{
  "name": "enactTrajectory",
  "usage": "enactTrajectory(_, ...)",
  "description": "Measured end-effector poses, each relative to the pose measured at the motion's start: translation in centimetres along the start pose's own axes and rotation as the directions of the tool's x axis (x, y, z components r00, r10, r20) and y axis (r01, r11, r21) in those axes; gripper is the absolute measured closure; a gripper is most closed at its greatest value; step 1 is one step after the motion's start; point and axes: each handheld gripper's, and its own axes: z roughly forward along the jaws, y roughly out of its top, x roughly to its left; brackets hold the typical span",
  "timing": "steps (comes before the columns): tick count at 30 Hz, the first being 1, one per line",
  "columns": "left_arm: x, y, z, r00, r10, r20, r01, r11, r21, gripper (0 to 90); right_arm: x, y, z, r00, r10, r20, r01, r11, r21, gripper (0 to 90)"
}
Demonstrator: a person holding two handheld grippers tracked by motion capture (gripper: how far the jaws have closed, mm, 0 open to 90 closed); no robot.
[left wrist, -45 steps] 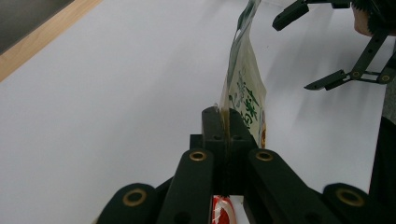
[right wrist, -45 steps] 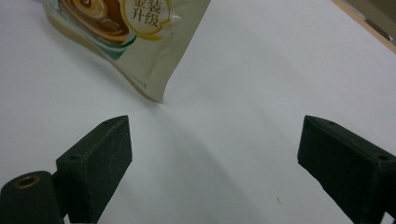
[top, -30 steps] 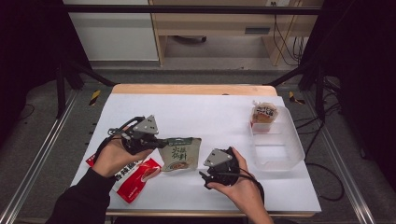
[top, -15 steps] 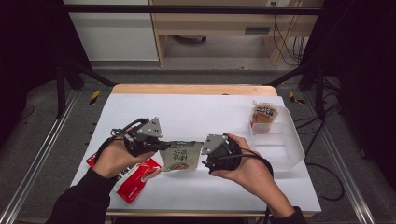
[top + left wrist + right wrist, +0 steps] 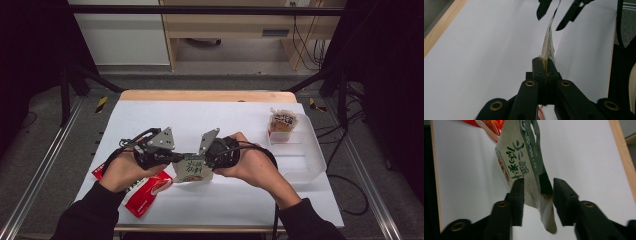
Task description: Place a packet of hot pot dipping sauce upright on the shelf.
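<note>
Between the two grippers, above the white table (image 5: 220,120), hangs a green-and-white snack packet (image 5: 192,170), lifted clear of the surface. At its left edge the left gripper (image 5: 176,157) is clamped fully onto the packet; the left gripper view shows the packet (image 5: 548,48) edge-on, pinched between the closed jaws and running straight ahead of them. At the packet's opposite edge sits the right gripper (image 5: 204,160), its jaws having just been closing with the packet between them. The right gripper view shows the packet (image 5: 522,162) standing in the gap: one jaw lies against its printed face, while the other stands a little apart from its edge, so the pads do not yet press from both sides. The right gripper's two black fingertips (image 5: 543,8) also appear straddling the packet at the far end of the left gripper view. Below and to the outer side of the left gripper, a red packet (image 5: 150,190) lies flat on the table. Well beyond the right gripper, to its outer side, a clear plastic tray (image 5: 305,160) holds another small snack bag (image 5: 282,121) at its far end.
</note>
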Motion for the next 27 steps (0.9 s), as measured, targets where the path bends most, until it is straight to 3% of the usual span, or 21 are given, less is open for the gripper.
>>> enactTrajectory(6, 0.1, -0.2, -0.2, 1.0000, -0.008, 0.002, 0.008, 0.9998, -0.016, 90.0, -0.1, 0.3, 0.3, 0.9995, -0.008, -0.032, 0.008, 1.000, -0.001, 88.3)
enactTrajectory(14, 0.5, -0.5, -0.2, 0.9995, -0.029, 0.015, 0.029, 0.9984, -0.048, 90.0, -0.5, 0.8, -0.3, 0.9980, 0.000, -0.063, 0.001, 1.000, 0.021, 90.0)
enactTrajectory(18, 0.6, -0.8, -0.3, 0.9987, -0.047, 0.018, 0.049, 0.9948, -0.089, 88.3, -0.7, 1.1, -0.6, 0.9976, 0.002, -0.069, 0.000, 1.000, 0.031, 90.0)
enactTrajectory(21, 0.6, -1.0, -0.2, 0.9979, -0.063, 0.013, 0.064, 0.9921, -0.107, 78.5, -0.8, 1.1, -0.9, 0.9974, -0.007, -0.072, 0.010, 0.999, 0.042, 90.0)
enactTrajectory(25, 0.6, -1.3, -0.3, 0.9928, -0.119, -0.010, 0.117, 0.9830, -0.141, 49.2, -1.0, 0.8, -1.4, 0.9982, -0.009, -0.060, 0.013, 0.998, 0.055, 90.0)
enactTrajectory(27, 0.6, -1.6, -0.5, 0.9899, -0.139, -0.028, 0.132, 0.9768, -0.168, 41.3, -1.2, 0.6, -1.6, 0.9986, -0.009, -0.053, 0.012, 0.998, 0.061, 90.0)
